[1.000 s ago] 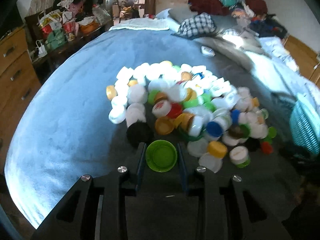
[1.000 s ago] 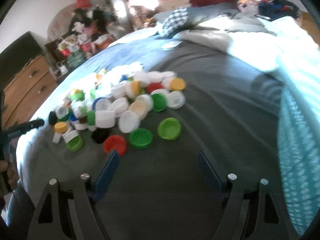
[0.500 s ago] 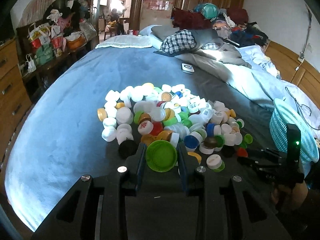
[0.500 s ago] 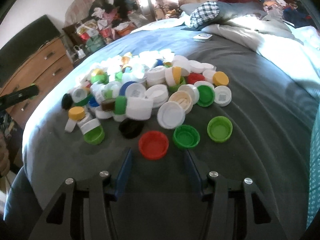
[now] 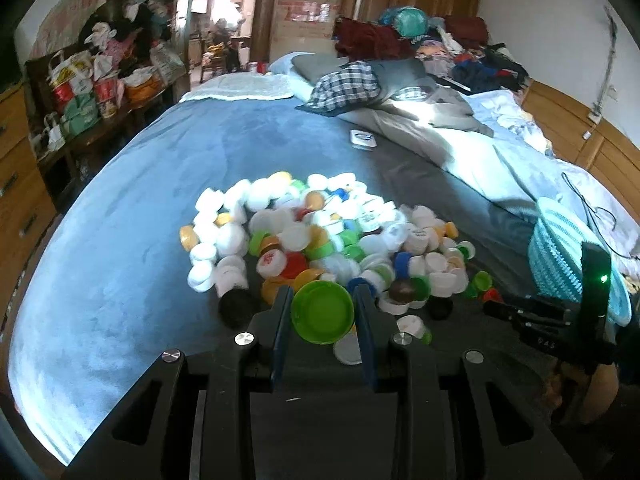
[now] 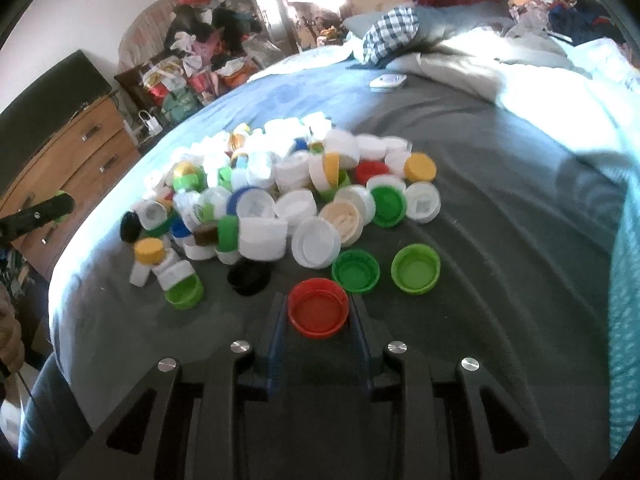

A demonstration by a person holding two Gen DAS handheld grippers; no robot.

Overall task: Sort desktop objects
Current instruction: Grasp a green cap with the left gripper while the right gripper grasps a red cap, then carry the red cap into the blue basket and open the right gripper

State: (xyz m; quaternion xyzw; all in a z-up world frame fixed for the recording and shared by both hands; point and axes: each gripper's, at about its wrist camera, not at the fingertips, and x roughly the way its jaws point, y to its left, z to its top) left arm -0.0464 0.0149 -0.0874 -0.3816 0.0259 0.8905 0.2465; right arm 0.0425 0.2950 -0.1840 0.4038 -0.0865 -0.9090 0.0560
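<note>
A pile of bottle caps in white, green, yellow, blue and red lies on the grey-blue bedspread; it also shows in the right wrist view. My left gripper is shut on a light green cap, held above the near edge of the pile. My right gripper is shut on a red cap on the bedspread, at the near edge of the pile. A dark green cap and a light green cap lie just beyond it.
A turquoise basket stands at the right on the bed. A white device lies beyond the pile. Pillows and clothes are heaped at the far end. Wooden drawers stand left of the bed.
My left gripper has lifted the green cap up and back from the pile. My right gripper has moved forward and closed its fingers around the red cap.
</note>
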